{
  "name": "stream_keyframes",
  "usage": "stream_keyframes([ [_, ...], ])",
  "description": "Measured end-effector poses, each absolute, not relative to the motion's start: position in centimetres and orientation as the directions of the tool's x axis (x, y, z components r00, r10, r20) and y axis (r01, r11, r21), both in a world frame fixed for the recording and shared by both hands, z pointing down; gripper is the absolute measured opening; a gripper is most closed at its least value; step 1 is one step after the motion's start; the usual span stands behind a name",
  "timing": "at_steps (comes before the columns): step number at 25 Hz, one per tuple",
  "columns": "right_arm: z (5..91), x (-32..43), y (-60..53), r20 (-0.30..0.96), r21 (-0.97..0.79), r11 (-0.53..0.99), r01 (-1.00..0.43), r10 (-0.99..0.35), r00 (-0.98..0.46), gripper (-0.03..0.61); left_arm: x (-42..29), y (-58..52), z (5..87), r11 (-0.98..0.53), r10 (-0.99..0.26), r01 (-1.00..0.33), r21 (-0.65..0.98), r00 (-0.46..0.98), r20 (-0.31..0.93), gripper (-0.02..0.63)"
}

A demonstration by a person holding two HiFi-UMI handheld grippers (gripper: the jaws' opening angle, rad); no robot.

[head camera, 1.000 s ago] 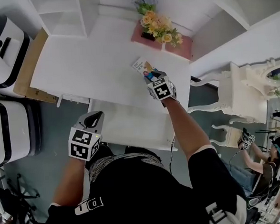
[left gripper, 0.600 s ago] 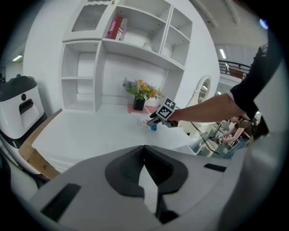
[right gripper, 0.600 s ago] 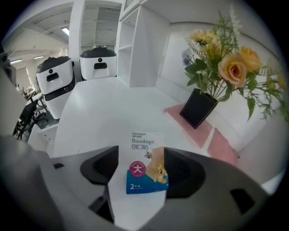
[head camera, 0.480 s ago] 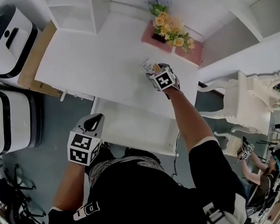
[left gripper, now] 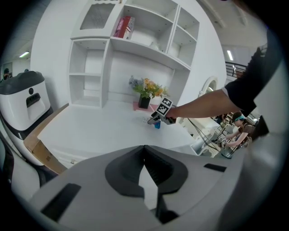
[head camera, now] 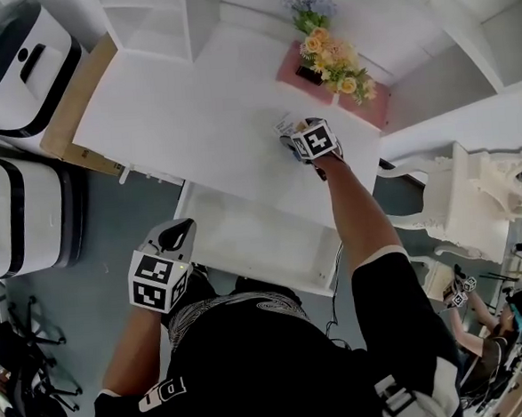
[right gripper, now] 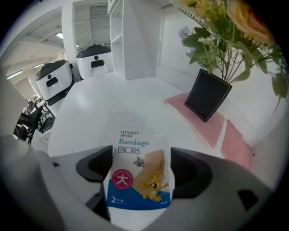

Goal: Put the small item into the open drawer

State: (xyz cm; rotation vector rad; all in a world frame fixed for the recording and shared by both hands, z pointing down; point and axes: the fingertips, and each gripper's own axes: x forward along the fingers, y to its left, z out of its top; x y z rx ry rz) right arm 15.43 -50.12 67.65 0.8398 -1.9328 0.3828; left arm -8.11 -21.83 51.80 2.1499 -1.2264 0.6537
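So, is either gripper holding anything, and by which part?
Nothing is held. On the right gripper the jaws have just been opening and straddle the bandage packet without pressing it; the left gripper is shut, empty.

You're in a black short-sleeved top [head camera: 281,371]: white trim at the cuffs, white lettering on the left sleeve. Left hand-held gripper [head camera: 178,228] and right hand-held gripper [head camera: 290,141] are grey, each carrying a white cube with black square markers.
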Motion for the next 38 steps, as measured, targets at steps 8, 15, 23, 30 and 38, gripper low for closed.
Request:
stream_keyframes([
  [8, 68.6, 14.3, -51.3, 0.888, 0.046, 0.714, -0.699, -0.35, -0.299, 0.39, -8.7, -21.6, 52.4, -0.387, -0.596, -0.886, 0.255, 0.451, 0.664, 0.014],
  [15, 69.0, 14.2, -51.8, 0.9, 0.049, 0.698, -0.714, -0.34, -0.271, 0.402, -9.3, -21.5, 52.7, -0.372, -0.598, -0.888, 0.269, 0.451, 0.662, 0.014],
  [23, 69.0, 14.2, -51.7, 0.908, 0.071, 0.686, -0.725, -0.345, -0.237, 0.407, -9.1, -21.4, 52.7, -0.385, -0.596, -0.88, 0.278, 0.467, 0.653, 0.014],
  [30, 66.8, 13.7, -51.1, 0.881, 0.145, 0.691, -0.708, -0.416, -0.225, 0.405, -9.5, -21.9, 52.1, -0.417, -0.599, -0.868, 0.269, 0.485, 0.637, 0.014],
  [38, 61.6, 14.0, -49.6, 0.831, 0.185, 0.674, -0.715, -0.496, -0.253, 0.405, -8.7, -23.4, 50.5, -0.477, -0.608, -0.842, 0.251, 0.522, 0.598, 0.014],
])
